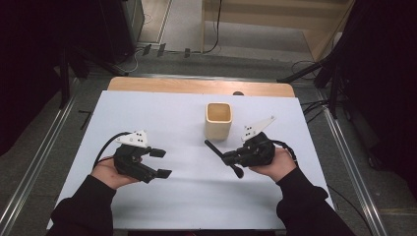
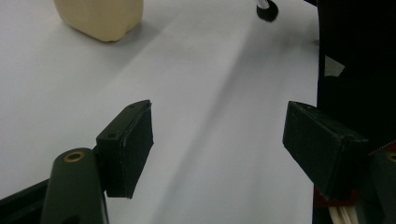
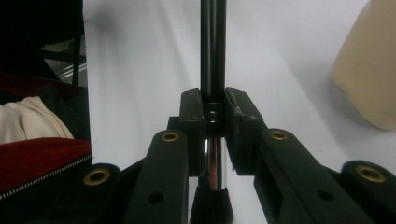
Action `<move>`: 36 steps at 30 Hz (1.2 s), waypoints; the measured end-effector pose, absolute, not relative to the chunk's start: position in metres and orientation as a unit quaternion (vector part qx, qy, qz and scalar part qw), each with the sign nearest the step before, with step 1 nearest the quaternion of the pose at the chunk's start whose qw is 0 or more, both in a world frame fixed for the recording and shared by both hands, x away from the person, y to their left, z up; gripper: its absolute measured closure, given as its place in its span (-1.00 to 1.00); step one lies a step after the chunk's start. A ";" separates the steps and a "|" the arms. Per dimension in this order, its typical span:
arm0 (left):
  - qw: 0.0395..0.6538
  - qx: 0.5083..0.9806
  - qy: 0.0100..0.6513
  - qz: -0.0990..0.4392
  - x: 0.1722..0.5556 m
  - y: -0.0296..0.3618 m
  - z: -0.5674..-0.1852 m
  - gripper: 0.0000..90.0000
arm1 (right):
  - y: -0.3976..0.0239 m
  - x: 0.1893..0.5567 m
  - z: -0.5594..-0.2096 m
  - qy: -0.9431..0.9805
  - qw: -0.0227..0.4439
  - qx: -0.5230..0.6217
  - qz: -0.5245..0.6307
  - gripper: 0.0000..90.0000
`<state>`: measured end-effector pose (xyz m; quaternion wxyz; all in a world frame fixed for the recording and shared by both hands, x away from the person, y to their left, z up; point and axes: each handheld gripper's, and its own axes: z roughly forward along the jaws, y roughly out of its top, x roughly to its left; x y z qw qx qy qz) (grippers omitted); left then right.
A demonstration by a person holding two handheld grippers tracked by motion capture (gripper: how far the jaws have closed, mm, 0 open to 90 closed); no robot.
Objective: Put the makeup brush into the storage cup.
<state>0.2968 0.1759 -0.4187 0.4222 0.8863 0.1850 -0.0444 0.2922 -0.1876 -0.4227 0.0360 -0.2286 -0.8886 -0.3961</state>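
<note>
Overhead first, high view: a beige square cup point(image 1: 218, 120) stands upright on the white table point(image 1: 187, 201), open end up. Left gripper point(image 1: 161, 163) is held low, well left of the cup and nearer the person, jaws spread wide with nothing between them. Right gripper point(image 1: 227, 158) sits just right of the cup and nearer the person, clamped on a black brush point(image 1: 222, 156); the handle tip points up toward the cup's base, the bristle end toward the person.

Left gripper view: both black pads point(image 2: 126, 147) far apart over bare table. Cup's lower corner at upper left; the brush's bristle end at the top edge, right of the cup.

Right gripper view: jaws closed tight around the brush where the black handle point(image 3: 212, 51) meets a shiny metal ferrule point(image 3: 215, 161). Cup at far right, apart from the brush.
</note>
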 end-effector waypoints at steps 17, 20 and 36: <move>0.418 0.893 0.153 -0.062 0.312 0.156 -0.407 -0.45 | -0.164 0.294 -0.419 -0.912 0.039 -0.205 -0.353 0.75; 0.415 0.894 0.155 -0.062 0.314 0.155 -0.406 -0.45 | -0.160 0.297 -0.419 -0.917 0.042 -0.199 -0.343 0.75; 0.406 0.901 0.140 -0.065 0.314 0.146 -0.406 -0.44 | -0.144 0.301 -0.421 -0.935 0.056 -0.178 -0.301 0.75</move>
